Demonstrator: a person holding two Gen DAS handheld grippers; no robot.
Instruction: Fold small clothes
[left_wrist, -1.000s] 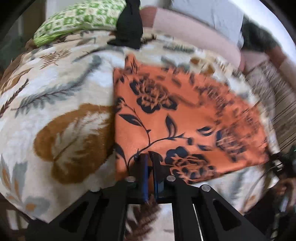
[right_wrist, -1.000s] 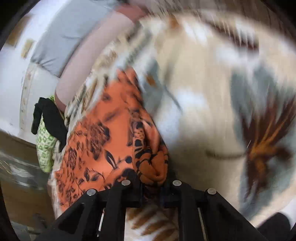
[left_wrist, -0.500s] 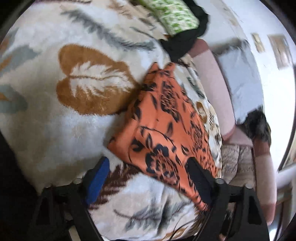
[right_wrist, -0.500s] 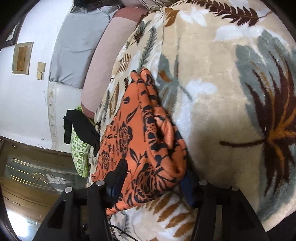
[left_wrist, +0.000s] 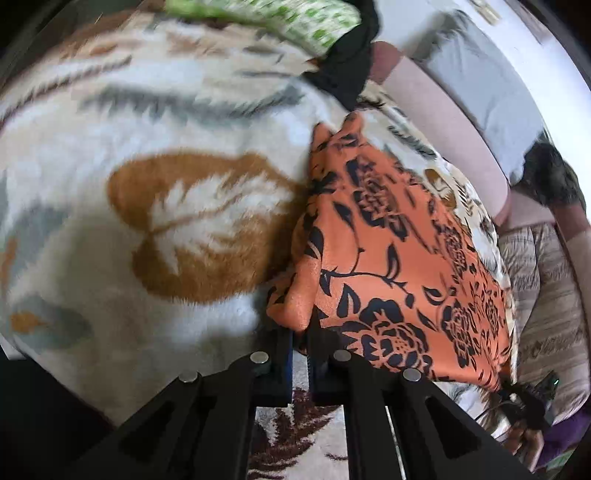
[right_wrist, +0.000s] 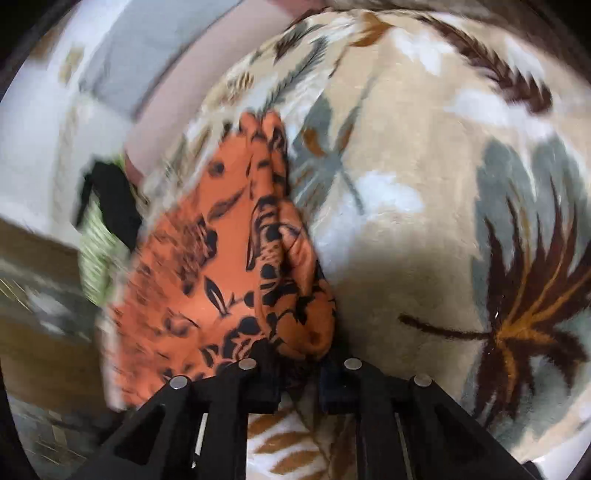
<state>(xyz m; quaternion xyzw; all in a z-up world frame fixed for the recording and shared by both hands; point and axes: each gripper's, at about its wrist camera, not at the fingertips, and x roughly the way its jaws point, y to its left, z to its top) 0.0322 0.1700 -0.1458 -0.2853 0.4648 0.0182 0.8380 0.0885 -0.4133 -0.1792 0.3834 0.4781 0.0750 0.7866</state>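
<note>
Orange floral garment (left_wrist: 388, 266), folded, flat on a plush leaf-print blanket (left_wrist: 166, 147) over a bed. Left gripper (left_wrist: 301, 343) just closing, its fingers (left_wrist: 282, 354) pinched nearly together on the garment's near corner. Right gripper (right_wrist: 299, 365) likewise just closing, fingers (right_wrist: 266, 365) clamped on the bunched, rolled edge (right_wrist: 295, 295) at the opposite end. Beyond the garment, a black cloth (left_wrist: 351, 66) draped against a green patterned pillow (left_wrist: 295, 18). Both views blurred.
</note>
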